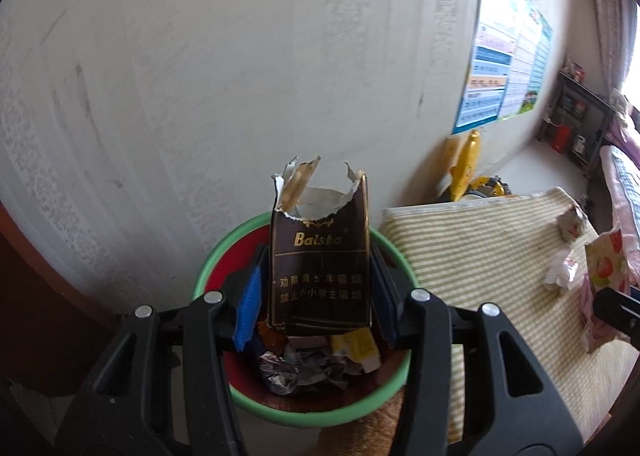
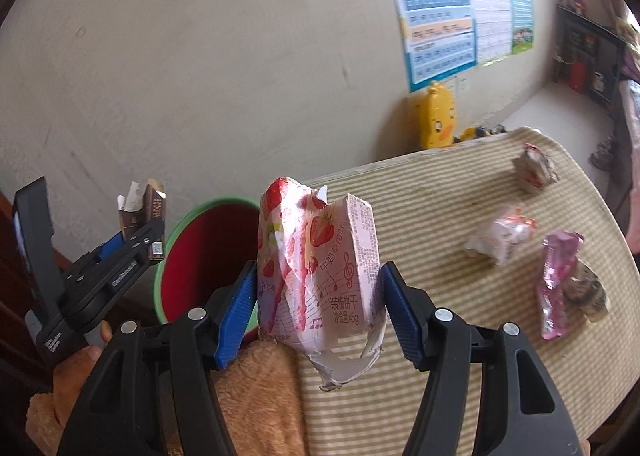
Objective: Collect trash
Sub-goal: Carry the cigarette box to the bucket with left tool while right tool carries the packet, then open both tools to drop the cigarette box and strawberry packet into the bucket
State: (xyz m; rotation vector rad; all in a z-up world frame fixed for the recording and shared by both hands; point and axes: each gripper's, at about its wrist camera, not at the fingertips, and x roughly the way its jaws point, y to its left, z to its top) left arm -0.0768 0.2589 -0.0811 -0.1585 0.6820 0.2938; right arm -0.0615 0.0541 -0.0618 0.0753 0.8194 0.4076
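Now, with your left gripper clamping the cigarette pack above the bin, release squarely; right gripper grips the strawberry box.

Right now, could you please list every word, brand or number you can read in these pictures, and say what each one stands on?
"Baisha": gold brand on the brown cigarette pack in the left gripper.
"劝阻青少年吸烟 / 禁止中小学生吸烟": warning lower on that pack.
"装饰饼干" and "净含量45g": on the pink strawberry biscuit box in the right gripper.
"牛奶": begins a line on that box; the rest is blurred.
Wall posters, the small print on the box and the other wrappers: too blurred to read.
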